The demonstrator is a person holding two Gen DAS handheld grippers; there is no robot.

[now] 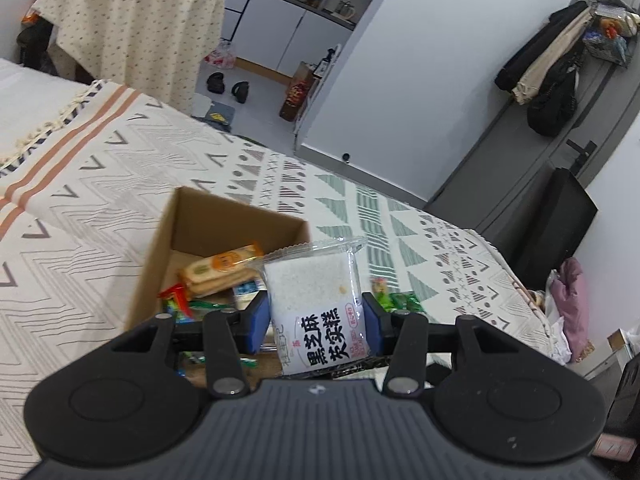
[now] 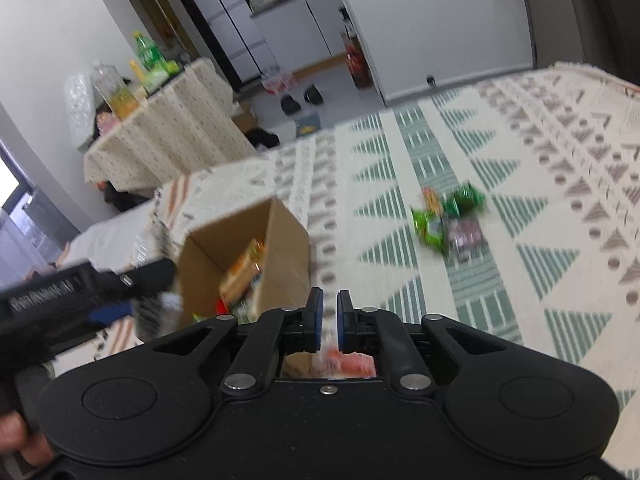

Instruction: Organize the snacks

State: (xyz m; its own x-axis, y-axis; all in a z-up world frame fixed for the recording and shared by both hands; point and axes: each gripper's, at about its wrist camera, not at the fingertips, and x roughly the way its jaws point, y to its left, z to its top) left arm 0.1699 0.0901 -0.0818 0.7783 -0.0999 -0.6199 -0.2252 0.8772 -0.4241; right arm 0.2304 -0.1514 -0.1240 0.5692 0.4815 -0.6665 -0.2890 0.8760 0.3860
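Over the open cardboard box [image 1: 224, 236] on the patterned bedspread [image 1: 100, 168], the left gripper [image 1: 316, 320] clamps a clear-wrapped white rice cake packet [image 1: 316, 300] between its blue pads, held upright at about 1 o'clock from the biscuit pack [image 1: 224, 266] already lying inside, presumably so it can drop straight in beside it. From the right wrist view, the right gripper [image 2: 329, 322] has its pads drawn nearly together with something orange-red blurred just behind them, so I cannot tell whether it grips anything. It faces the box [image 2: 256, 248] at 11 o'clock, while the loose green snack packets [image 2: 444, 216] still waiting on the bedspread [image 2: 540, 220] lie well apart at 2 o'clock.
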